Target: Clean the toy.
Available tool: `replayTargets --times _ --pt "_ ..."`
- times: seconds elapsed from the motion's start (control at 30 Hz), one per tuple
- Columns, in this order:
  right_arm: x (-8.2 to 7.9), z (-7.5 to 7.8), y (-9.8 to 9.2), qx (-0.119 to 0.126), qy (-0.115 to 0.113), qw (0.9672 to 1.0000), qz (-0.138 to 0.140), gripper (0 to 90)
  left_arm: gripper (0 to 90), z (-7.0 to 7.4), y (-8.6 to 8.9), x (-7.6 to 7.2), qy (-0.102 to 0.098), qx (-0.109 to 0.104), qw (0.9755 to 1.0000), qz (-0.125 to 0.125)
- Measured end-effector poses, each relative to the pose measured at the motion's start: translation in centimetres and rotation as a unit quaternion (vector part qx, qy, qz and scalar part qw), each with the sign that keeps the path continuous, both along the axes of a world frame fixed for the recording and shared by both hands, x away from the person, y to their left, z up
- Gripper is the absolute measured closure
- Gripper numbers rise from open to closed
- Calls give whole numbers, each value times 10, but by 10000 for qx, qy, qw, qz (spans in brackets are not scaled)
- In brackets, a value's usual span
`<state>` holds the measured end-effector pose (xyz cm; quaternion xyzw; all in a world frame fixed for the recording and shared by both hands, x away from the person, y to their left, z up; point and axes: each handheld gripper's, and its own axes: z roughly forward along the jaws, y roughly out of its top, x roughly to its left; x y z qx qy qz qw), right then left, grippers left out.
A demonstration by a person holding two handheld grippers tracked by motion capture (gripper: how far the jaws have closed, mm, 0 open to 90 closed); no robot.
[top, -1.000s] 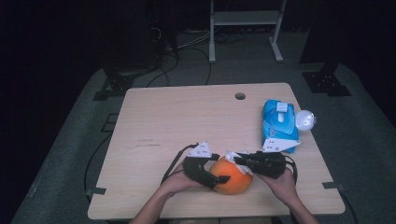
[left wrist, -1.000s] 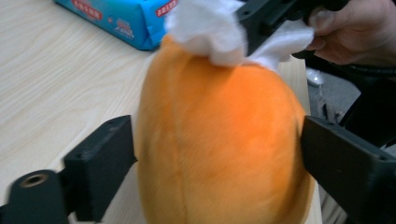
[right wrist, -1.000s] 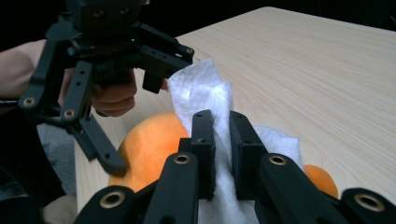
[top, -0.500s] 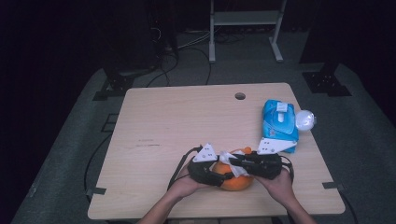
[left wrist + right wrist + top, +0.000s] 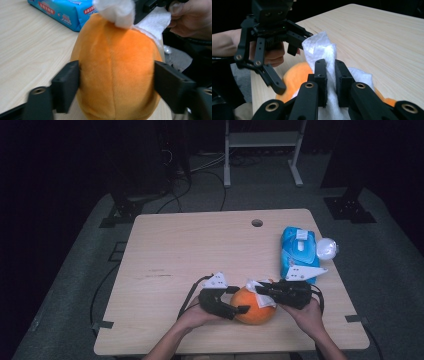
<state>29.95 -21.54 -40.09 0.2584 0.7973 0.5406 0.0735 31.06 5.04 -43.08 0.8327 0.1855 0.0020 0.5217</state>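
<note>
The orange plush ball (image 5: 254, 306) sits near the front edge of the tabletop (image 5: 190, 245), right of centre, and the work we have in hand is wiping it with the white wipe (image 5: 261, 292), which lies draped over its top at about one o'clock on the ball in the high view. In that view our left tongs (image 5: 235, 302) reach in from nine o'clock and our right tongs (image 5: 261, 293) from three o'clock, so the ball lies squarely between the two hands, both equally near. In the left gripper view the ball (image 5: 116, 75) stands with its seams running up and away from us, its long axis straight ahead at twelve o'clock, and the two black jaws bracket its flanks, pressing into the plush after having just closed in and eased a little; we judge this a steadying grip. In the right gripper view the right tongs (image 5: 331, 75) are pinched tight on the wipe (image 5: 322, 50), whose free corner stands up at twelve o'clock, with the ball (image 5: 295, 75) just below and the left tongs (image 5: 287, 62) at ten o'clock. The coming stroke, we think, turns on dragging the wipe along the crown while the left hand holds it. The blue wipes pack (image 5: 298, 252) lies at one o'clock, well apart.
</note>
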Motion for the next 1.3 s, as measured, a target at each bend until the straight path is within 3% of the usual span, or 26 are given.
replayTargets --times 0.1,0.2,0.27,0.33,0.43,0.47,0.57,0.73,0.87,1.03,1.13,1.2,1.3 --pt "-7 4 12 -92 -126 9999 50 811 338 6 -2 -4 -311 58 9995 49" --pt "-13 5 32 -180 -256 9990 320 811 345 6 -6 -5 -382 98 9992 82" --pt "-16 5 40 -410 -401 9978 323 812 304 4 -5 -4 -335 105 9993 96" --pt "-11 5 37 -372 -359 9983 286 813 215 4 -3 -2 -234 17 9996 178" --pt "-7 6 28 -278 -363 9989 63 813 111 0 -2 0 -78 118 9997 195" --pt "-5 6 25 -247 -343 9991 8 813 124 -3 -4 0 -23 154 9997 169" --pt "-3 6 22 -227 -249 9994 -50 813 253 -5 -9 -3 -182 254 9994 178" --pt "-12 7 33 -363 -382 9986 110 813 348 -3 -11 -7 -442 330 9984 158" --pt "-11 8 36 -493 -433 9977 140 813 358 -2 -10 -8 -498 391 9979 140" --pt "-3 12 12 -463 -411 9978 -239 813 354 -4 -10 -8 -539 382 9978 94" --pt "1 9 2 -299 -234 9989 -291 812 241 -4 -11 -6 -442 297 9985 117" --pt "1 8 3 -274 -189 9991 -246 812 151 -5 -11 -3 -306 103 9993 174" --pt "0 8 8 -366 -258 9988 -182 812 191 -5 -13 -4 -309 109 9994 118"
